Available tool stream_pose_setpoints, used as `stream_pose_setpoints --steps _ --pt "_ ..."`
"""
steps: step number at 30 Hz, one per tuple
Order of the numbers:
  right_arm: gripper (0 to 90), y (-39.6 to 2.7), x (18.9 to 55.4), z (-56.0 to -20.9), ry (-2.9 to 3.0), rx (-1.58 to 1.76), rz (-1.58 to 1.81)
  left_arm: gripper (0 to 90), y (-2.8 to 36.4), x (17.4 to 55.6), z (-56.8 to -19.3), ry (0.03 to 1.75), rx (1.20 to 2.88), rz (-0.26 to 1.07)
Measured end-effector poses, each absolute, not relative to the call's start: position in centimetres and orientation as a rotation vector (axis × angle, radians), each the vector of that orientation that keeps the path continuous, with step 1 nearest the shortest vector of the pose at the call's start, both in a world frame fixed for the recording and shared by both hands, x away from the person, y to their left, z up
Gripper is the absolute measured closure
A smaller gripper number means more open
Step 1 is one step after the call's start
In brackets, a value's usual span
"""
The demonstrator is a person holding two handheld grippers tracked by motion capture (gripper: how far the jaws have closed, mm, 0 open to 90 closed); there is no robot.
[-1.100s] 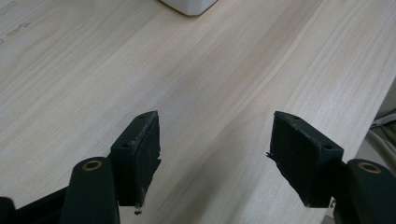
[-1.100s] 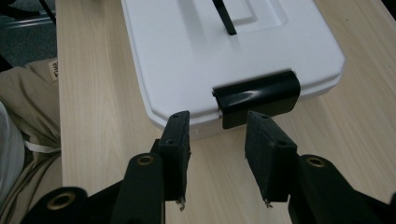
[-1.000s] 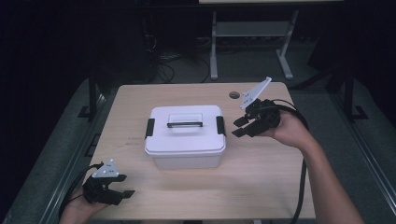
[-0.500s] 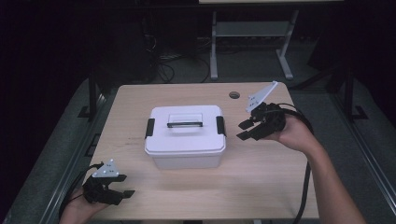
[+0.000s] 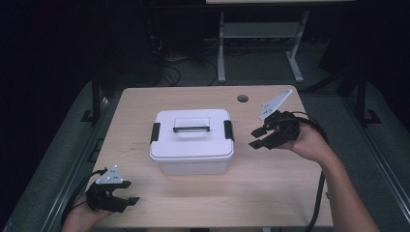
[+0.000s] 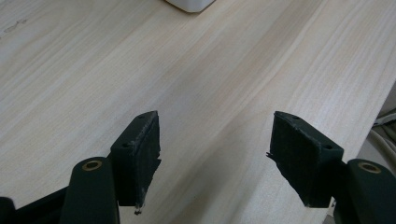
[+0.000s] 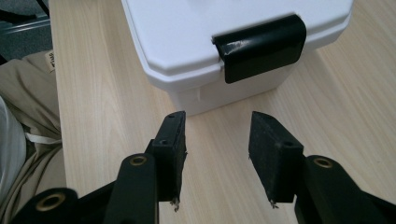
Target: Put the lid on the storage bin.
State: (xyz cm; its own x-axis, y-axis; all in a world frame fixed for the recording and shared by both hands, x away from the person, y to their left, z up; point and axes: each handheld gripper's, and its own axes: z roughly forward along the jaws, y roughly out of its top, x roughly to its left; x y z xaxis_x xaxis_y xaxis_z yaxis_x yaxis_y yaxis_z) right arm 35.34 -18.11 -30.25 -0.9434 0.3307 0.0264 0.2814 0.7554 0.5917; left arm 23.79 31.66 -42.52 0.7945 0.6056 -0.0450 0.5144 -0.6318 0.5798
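A white lidded box (image 5: 192, 140) with a black latch (image 7: 259, 47) at each end stands at the middle of the table (image 5: 270, 193), lid on and both latches down. The right gripper (image 5: 258, 137) hovers just beside the box's right end, aimed at that latch; its jaws have just been opening, nothing between them. The left gripper (image 5: 126, 196) rests at the table's near left corner, jaws wide apart and empty, well apart from the box.

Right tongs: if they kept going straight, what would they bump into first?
Probably the black latch on the near side of the white box. The right tongs stand open, empty, aimed at it.
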Motion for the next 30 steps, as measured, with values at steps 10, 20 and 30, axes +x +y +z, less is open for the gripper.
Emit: stream_pose_setpoints --steps 10,20,30 --pt "53.2 -18.9 34.9 -31.0 2.866 0.528 0.946 33.0 31.6 23.8 -42.5 0.830 2.394 0.205" --pt "50.1 -19.8 34.5 -31.7 2.860 0.557 0.954 32.8 31.6 23.8 -42.6 0.828 2.399 0.205" --pt "48.9 -20.3 34.1 -32.7 2.862 0.584 0.954 32.8 31.5 23.8 -42.6 0.827 2.400 0.204"
